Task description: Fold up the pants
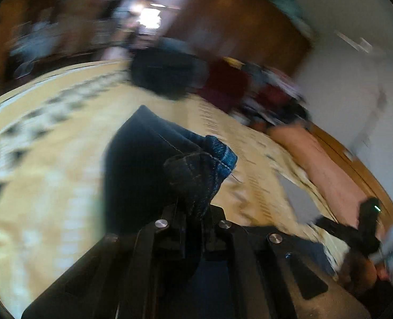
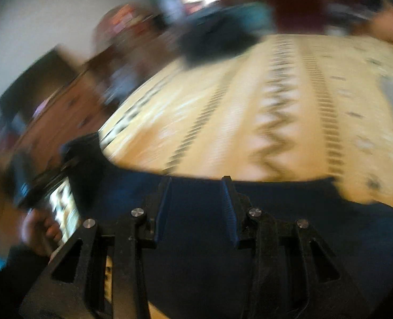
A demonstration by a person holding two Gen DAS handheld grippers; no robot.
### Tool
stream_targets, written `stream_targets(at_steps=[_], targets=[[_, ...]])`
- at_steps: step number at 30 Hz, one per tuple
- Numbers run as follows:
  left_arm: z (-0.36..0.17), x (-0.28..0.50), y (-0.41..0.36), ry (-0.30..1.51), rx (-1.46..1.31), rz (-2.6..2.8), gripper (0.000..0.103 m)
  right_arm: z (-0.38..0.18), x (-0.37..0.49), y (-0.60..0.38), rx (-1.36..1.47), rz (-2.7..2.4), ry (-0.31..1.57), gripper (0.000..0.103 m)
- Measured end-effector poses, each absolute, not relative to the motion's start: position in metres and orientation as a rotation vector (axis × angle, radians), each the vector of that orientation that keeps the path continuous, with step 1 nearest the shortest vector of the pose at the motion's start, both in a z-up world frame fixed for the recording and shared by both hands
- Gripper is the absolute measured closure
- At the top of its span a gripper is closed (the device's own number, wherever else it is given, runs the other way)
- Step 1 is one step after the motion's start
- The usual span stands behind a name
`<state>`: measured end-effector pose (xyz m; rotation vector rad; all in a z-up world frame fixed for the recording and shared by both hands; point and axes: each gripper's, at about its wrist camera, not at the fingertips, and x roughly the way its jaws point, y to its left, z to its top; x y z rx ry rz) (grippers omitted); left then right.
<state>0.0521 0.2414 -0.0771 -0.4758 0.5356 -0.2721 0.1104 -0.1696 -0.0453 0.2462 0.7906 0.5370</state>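
Note:
Dark blue denim pants [image 1: 143, 164] lie on a cream patterned bedspread [image 1: 50, 159]. My left gripper [image 1: 195, 212] is shut on a bunched hem of the pants [image 1: 204, 170] and holds it raised above the bed. In the right wrist view, my right gripper [image 2: 196, 194] is open, its jaws apart just above a flat stretch of the pants [image 2: 223, 252] at the near edge of the bedspread [image 2: 249, 106]. Both views are blurred by motion. The right gripper and the person's arm also show in the left wrist view [image 1: 366, 228].
A pile of dark and red clothes [image 1: 196, 79] lies at the far end of the bed. A wooden cabinet [image 1: 236, 18] and white wall stand behind. The other gripper's handle with a small screen [image 2: 61, 210] shows at the left of the right wrist view.

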Motion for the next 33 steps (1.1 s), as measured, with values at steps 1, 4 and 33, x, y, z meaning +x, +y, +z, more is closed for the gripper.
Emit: stream_targets(at_steps=[1,4,33], targets=[[-0.071,0.058,0.218,0.536,-0.449,-0.319,0.098,-0.045,0.110,-0.195,0.279,0.487,0.783,0.065],[-0.066,0.078,0.135,0.556,-0.347,-0.484,0.098,-0.049,0.100,-0.255,0.343,0.388,0.763,0.064],[-0.138,0.009,0.007,0.875,-0.049,-0.600,0.058,-0.180,0.112,-0.263,0.684,0.603,1.273,0.049]])
